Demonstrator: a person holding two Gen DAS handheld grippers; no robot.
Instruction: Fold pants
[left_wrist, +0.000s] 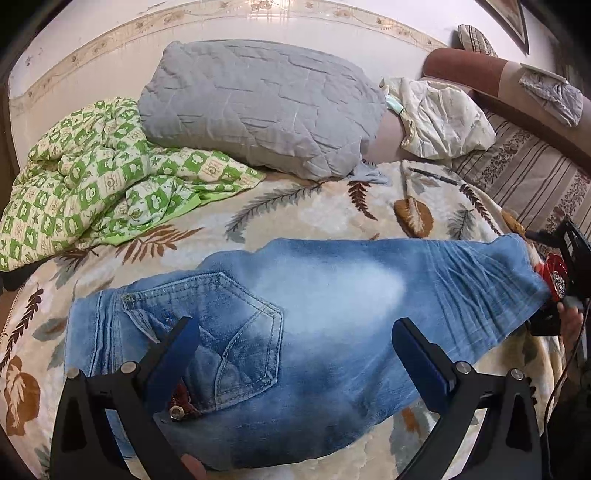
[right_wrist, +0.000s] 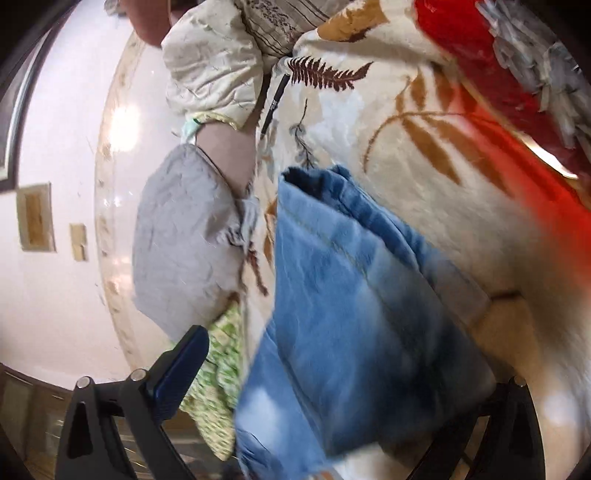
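Note:
Light blue jeans (left_wrist: 325, 302) lie folded on a leaf-patterned blanket (left_wrist: 295, 210), back pocket facing up at the left. My left gripper (left_wrist: 295, 343) is open and hovers over the waist end, its fingers apart on either side of the pocket area. The right gripper (left_wrist: 554, 280) shows at the far right edge, at the leg end of the jeans. In the right wrist view the jeans (right_wrist: 351, 295) lie between my right gripper's (right_wrist: 332, 369) spread fingers; the left finger (right_wrist: 181, 373) shows, the right one is hidden by denim. The view is blurred.
A green checked quilt (left_wrist: 92, 188) is bunched at the back left. A grey pillow (left_wrist: 258, 107) and a cream pillow (left_wrist: 439, 114) lie at the back. A pen (left_wrist: 432, 175) rests on the blanket. A striped sofa cushion (left_wrist: 535, 177) is at the right.

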